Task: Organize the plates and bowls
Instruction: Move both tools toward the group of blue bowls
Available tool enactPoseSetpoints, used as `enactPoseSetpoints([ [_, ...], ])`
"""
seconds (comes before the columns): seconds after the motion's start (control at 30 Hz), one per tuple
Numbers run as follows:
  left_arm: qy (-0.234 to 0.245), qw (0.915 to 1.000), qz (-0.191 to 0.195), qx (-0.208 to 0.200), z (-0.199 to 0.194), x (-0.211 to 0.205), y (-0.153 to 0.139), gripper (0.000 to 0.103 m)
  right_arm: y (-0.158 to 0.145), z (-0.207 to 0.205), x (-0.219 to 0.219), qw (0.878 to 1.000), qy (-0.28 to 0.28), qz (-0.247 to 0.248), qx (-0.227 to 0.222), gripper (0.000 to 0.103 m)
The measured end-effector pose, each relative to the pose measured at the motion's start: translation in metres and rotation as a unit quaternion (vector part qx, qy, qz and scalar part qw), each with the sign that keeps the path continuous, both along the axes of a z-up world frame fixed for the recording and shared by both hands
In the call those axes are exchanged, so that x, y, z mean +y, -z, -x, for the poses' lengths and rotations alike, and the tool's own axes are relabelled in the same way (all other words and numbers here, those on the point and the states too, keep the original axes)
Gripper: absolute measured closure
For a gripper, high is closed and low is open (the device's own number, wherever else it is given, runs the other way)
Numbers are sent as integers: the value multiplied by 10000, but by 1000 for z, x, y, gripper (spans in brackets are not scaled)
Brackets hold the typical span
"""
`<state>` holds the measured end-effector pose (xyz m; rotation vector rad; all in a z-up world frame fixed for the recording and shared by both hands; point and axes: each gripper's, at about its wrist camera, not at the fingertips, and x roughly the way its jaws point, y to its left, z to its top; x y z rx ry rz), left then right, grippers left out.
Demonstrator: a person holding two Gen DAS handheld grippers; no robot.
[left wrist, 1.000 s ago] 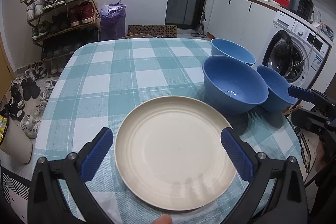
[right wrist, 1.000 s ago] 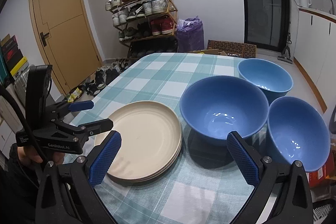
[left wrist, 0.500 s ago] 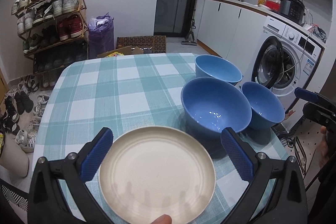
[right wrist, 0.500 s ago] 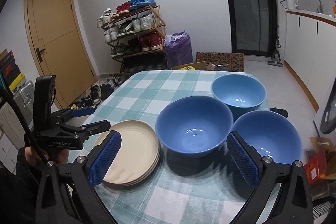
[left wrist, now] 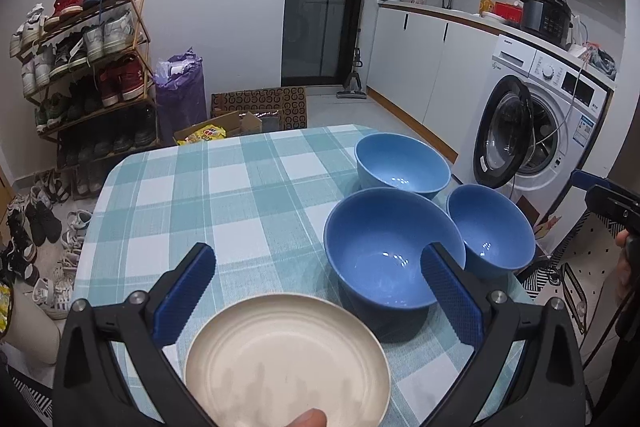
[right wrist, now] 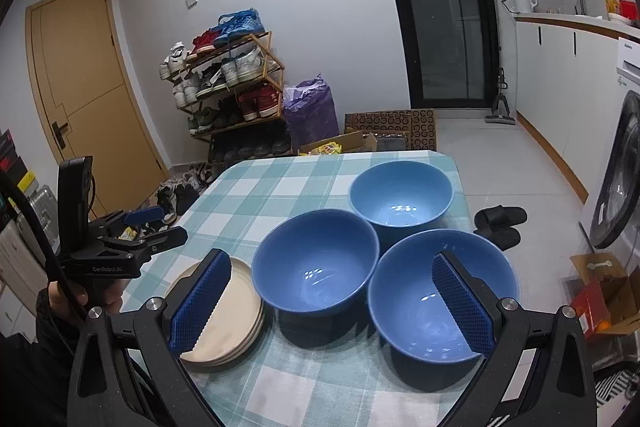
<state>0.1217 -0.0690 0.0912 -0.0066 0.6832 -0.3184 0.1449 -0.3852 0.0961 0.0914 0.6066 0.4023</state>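
A stack of cream plates [left wrist: 286, 359] [right wrist: 236, 323] lies at the near left corner of the checked table [left wrist: 224, 195]. Three blue bowls stand to its right: a darker middle bowl [left wrist: 384, 255] [right wrist: 316, 263], a far bowl [left wrist: 402, 165] [right wrist: 400, 193] and a near-right bowl [left wrist: 490, 227] [right wrist: 428, 303]. My left gripper [left wrist: 318, 291] is open, held above and behind the plates, empty. My right gripper [right wrist: 332, 305] is open and empty, above the near edge in front of the middle and near-right bowls.
A shoe rack [left wrist: 80, 67] and purple bag [left wrist: 180, 87] stand beyond the table's far left. A washing machine [left wrist: 536, 123] and kitchen counter [left wrist: 452, 15] lie right. Cardboard boxes [left wrist: 256, 107] sit on the floor behind; slippers [right wrist: 500, 221] beside the table. A thumb tip [left wrist: 308, 419] shows at the bottom.
Both grippers have pulled back and risen from the table, so plates and bowls look smaller and lower in view. Nothing on the table has moved; both grippers stay open.
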Motion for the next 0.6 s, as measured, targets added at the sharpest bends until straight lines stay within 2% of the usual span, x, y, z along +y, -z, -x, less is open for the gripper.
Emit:
enactPoseSetpoints([
  [0.6,163,9997,38,190,-48,-36,-6,0,-23,-41,-49,9992,366,56,132,1],
])
